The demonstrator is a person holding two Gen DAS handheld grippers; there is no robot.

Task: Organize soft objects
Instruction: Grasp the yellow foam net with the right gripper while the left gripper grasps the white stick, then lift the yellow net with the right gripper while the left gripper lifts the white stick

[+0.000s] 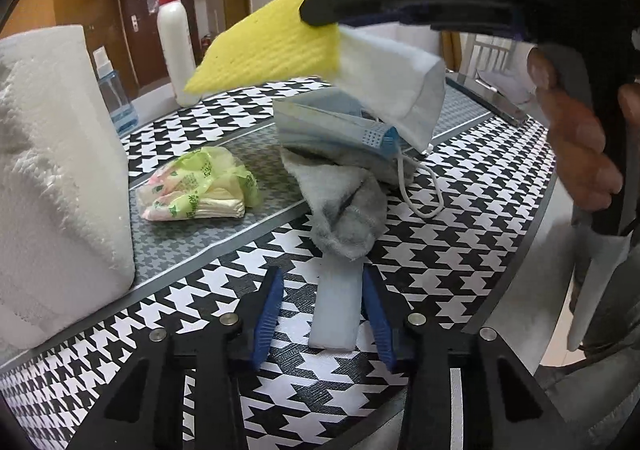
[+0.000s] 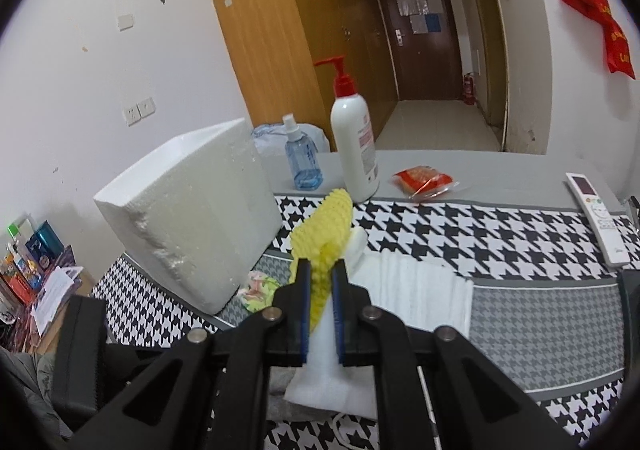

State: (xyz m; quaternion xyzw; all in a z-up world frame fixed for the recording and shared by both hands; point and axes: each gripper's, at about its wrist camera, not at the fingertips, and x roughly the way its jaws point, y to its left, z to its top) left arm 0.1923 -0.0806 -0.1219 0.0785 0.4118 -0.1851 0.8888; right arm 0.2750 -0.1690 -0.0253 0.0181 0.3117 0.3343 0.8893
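Note:
My right gripper is shut on a yellow ribbed sponge cloth together with a white foam sheet, held in the air; it shows in the left wrist view with the sponge and white sheet above a pile. The pile holds a blue face mask on a grey sock. My left gripper is open, low over the houndstooth table, with a white foam strip lying between its fingers.
A white foam box stands at the left, also in the right wrist view. A green-printed bag of pads, a lotion pump bottle, a blue spray bottle, a red packet, a remote and a white towel lie on the table.

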